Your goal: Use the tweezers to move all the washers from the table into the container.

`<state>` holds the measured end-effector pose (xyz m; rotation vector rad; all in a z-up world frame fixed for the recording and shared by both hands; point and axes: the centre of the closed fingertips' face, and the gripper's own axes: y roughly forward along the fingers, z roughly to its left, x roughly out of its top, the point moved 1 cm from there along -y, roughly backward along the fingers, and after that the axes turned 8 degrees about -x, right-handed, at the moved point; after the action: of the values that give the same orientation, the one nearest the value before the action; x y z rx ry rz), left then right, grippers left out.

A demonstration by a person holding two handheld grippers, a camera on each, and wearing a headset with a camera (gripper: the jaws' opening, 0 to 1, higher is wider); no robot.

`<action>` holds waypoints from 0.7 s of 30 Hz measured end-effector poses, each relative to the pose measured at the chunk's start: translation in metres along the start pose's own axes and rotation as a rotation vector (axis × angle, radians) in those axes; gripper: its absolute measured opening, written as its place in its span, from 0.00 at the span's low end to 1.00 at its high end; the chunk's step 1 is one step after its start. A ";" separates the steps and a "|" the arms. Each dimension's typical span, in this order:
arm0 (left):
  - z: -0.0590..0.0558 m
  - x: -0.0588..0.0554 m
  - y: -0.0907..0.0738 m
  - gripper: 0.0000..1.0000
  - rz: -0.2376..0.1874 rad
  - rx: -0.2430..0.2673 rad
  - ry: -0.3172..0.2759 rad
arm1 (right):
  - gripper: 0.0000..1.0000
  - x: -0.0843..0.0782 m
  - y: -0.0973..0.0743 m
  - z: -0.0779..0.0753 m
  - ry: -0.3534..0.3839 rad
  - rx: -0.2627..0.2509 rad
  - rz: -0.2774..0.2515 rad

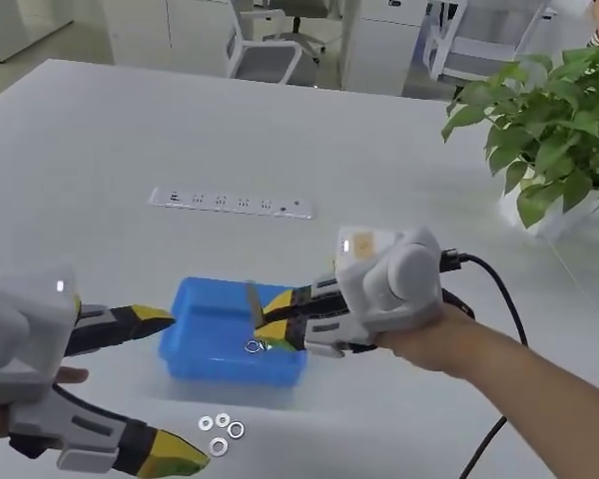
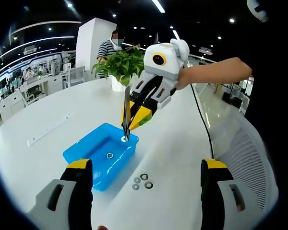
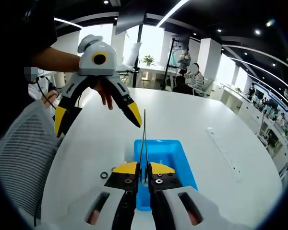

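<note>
Right gripper [image 1: 272,321] is clamping the tweezers [image 2: 127,112] with its jaws nearly closed on them. The tips are dipping over the blue container [image 1: 230,371] edge, with what looks like a washer [image 2: 124,139] at them. Left gripper [image 3: 98,123] is hovering wide open, holding nothing. A few loose washers [image 1: 221,431] are lying just off the container's front wall, and bare table [image 1: 409,200] is stretching all around.

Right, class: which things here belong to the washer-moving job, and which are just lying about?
In the job: thin metal tweezers, clamped in the right gripper; small metal ring washers on the white table; blue plastic container; open left gripper.
Lying about: white power strip; leafy green potted plant; pale office chair.
</note>
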<state>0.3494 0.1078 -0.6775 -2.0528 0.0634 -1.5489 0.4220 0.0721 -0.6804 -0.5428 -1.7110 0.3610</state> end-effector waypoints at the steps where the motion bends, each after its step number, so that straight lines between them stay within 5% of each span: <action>1: 0.001 0.000 0.000 0.99 0.000 0.000 0.000 | 0.08 0.000 0.001 -0.001 0.002 0.001 -0.003; 21: 0.019 0.001 -0.005 0.99 -0.020 0.018 -0.016 | 0.08 -0.011 0.033 -0.011 0.030 0.053 -0.022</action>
<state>0.3654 0.1195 -0.6772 -2.0578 0.0230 -1.5392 0.4392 0.0929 -0.7043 -0.4885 -1.6725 0.3793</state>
